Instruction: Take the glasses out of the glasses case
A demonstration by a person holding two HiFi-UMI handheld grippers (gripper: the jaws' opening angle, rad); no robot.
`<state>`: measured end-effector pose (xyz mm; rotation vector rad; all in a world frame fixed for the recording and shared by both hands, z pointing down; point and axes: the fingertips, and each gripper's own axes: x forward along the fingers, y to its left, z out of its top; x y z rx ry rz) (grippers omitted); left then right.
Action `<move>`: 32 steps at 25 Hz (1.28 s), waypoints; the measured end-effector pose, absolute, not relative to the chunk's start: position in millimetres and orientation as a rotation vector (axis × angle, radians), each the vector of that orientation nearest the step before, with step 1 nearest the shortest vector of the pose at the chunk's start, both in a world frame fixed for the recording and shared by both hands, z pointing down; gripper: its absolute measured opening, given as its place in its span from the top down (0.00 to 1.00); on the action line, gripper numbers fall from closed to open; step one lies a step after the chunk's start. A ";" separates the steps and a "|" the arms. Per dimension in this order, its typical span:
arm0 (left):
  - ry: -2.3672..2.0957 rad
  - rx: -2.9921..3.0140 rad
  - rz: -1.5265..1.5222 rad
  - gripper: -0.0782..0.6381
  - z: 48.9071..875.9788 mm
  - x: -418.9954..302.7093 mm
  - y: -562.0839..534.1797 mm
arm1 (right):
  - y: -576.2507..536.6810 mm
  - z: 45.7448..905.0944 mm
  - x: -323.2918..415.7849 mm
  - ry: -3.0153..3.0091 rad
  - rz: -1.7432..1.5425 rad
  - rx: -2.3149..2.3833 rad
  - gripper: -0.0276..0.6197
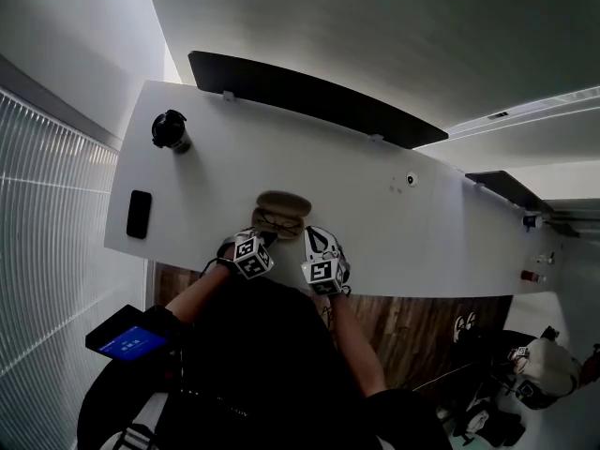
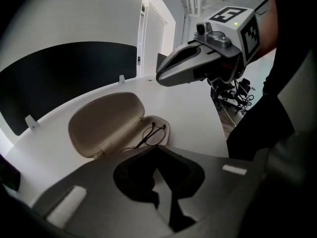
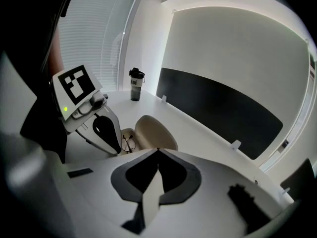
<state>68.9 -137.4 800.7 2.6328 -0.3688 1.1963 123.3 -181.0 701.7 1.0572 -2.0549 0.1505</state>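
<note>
Glasses (image 2: 151, 133), thin dark wire with round lenses, lie folded in the lower shell of the glasses case (image 2: 106, 123), which stands open on the white desk (image 1: 394, 223) close to its near edge. The case is a smooth tan oval clamshell. Its lid is thrown back toward the far edge, and its long axis, like that of the glasses, runs roughly along the near edge.

My left gripper (image 2: 155, 150) has its jaws pressed together on nothing, the tips right at the case's near rim; I cannot tell whether they touch it. My right gripper (image 3: 158, 151) is likewise closed and empty, just beside the case on its right and pointing at the lid.

A dark bottle (image 1: 171, 129) stands well apart near the far left corner. A flat black phone (image 1: 139, 214) lies by the left edge. A long black panel (image 1: 309, 101) runs along the far edge.
</note>
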 end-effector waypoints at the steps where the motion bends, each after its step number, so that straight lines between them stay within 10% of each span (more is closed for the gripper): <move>1: -0.374 2.634 1.197 0.88 800.9 67.7 -137.4 | -179.5 707.4 119.5 -2.051 0.131 1.015 0.95; 32: -0.625 2.501 1.172 0.88 815.8 29.9 -155.5 | -185.8 785.7 50.8 -1.861 -0.088 0.232 0.88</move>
